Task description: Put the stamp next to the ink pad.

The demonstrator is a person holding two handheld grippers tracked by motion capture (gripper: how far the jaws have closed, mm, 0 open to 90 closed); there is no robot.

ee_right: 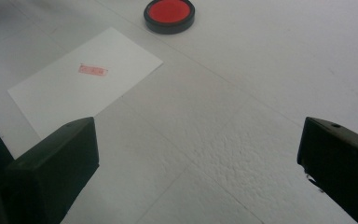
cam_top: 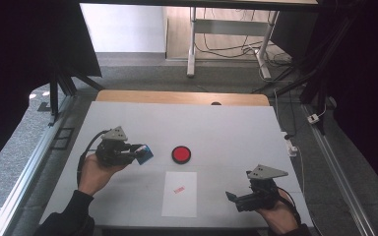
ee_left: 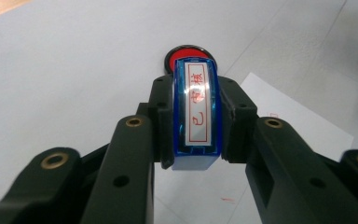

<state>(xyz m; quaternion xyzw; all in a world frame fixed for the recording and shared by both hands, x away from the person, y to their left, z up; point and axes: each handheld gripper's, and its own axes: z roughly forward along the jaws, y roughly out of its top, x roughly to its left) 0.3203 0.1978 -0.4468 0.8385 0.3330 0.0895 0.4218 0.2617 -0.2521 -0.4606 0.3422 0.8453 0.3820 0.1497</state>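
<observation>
Left gripper (cam_top: pixel 137 153) pinches a blue stamp (ee_left: pixel 196 112) across its narrow sides, jaws pressed flat on both flanks; stamp label reads upward in the left gripper view, body roughly level, hanging above the table (cam_top: pixel 226 123) a little to 9 o'clock of the red ink pad (cam_top: pixel 181 154). Right gripper (cam_top: pixel 234 198) hovers empty near the table's 5 o'clock corner, jaws spread wide, nothing between them. Paper sheet (cam_top: pixel 179 194) lies at 6 o'clock of the pad and already carries one small red imprint (ee_right: pixel 93 70). Judgement: step in hand looks like carrying the stamp to the pad for inking, or off it. To do it well, tip the stamp so its face points straight down before contact, lower squarely onto the pad's centre, press evenly, lift vertically. Avoid dragging sideways, which would smear. Right gripper could steady the sheet's edge when stamping.
</observation>
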